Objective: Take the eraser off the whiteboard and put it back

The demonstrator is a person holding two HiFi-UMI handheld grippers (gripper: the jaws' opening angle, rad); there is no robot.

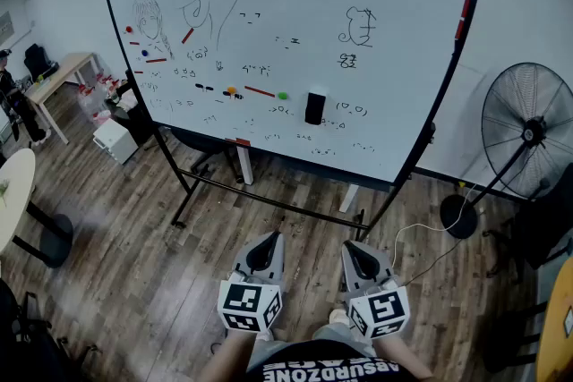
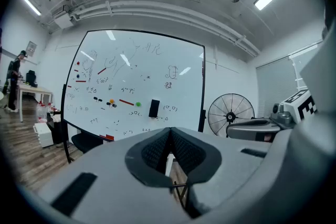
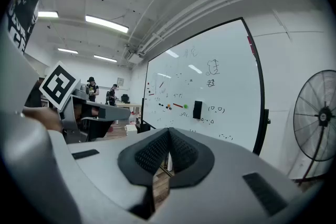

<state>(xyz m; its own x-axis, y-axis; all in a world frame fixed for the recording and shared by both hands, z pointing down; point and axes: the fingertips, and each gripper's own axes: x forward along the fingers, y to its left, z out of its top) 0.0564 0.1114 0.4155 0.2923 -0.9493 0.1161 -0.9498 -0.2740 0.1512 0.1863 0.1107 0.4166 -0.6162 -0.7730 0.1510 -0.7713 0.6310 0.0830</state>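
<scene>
Both grippers sit side by side out in front of the whiteboard (image 1: 394,58), well apart from it, both pointing roughly level toward its lower part. My left gripper (image 2: 169,132) has its jaws fully together with nothing between the pads, only floor and board showing past the tips. My right gripper (image 3: 168,134) is the same: jaws closed tight and empty. The eraser (image 1: 314,107), a black block, is stuck upright on the whiteboard's lower middle, just right of the green magnet (image 1: 283,95) and clear of the board's right frame. Neither gripper touches the eraser. A fan (image 1: 528,131) stands on the floor to the right of the whiteboard. A white table (image 1: 63,72) is off past the whiteboard's left edge.
</scene>
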